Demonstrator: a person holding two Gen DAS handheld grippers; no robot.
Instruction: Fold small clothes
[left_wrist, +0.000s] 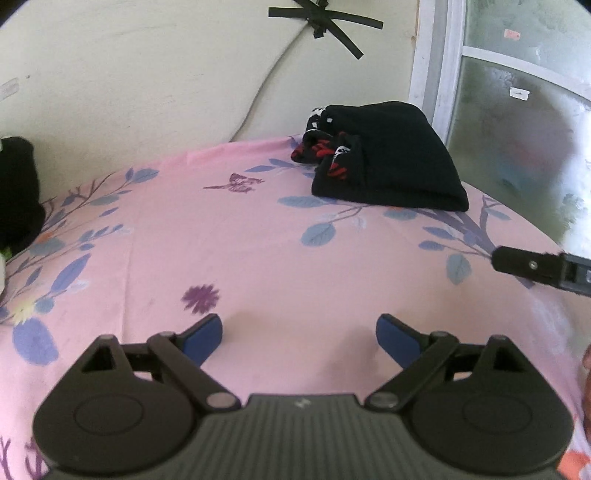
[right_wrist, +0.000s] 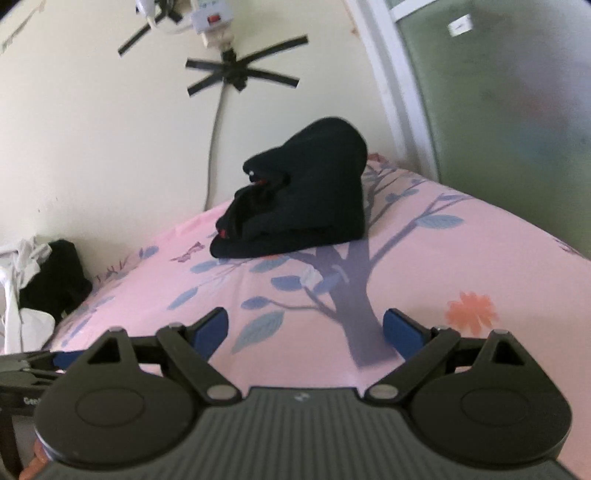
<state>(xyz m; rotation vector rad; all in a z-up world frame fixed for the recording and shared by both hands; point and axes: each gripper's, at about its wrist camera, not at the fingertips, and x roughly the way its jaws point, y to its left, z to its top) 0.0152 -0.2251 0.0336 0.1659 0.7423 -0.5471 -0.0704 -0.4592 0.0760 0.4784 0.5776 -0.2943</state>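
1. Claws: your left claw (left_wrist: 299, 338) and right claw (right_wrist: 306, 334) both gape wide, holding nothing, above the pink bed sheet (left_wrist: 258, 251).
2. Folded black pile (left_wrist: 388, 166) lies ahead of both claws, near the wall.
3. Unfolded dark clothes (right_wrist: 55, 277) sit far left of your right claw.
4. Judgement: fetch the next piece; pinch one layer only, spread flat before creasing.

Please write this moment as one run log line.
left hand-held gripper: open, empty | right hand-held gripper: open, empty | folded black fabric clothes pile: on pink floral bedsheet
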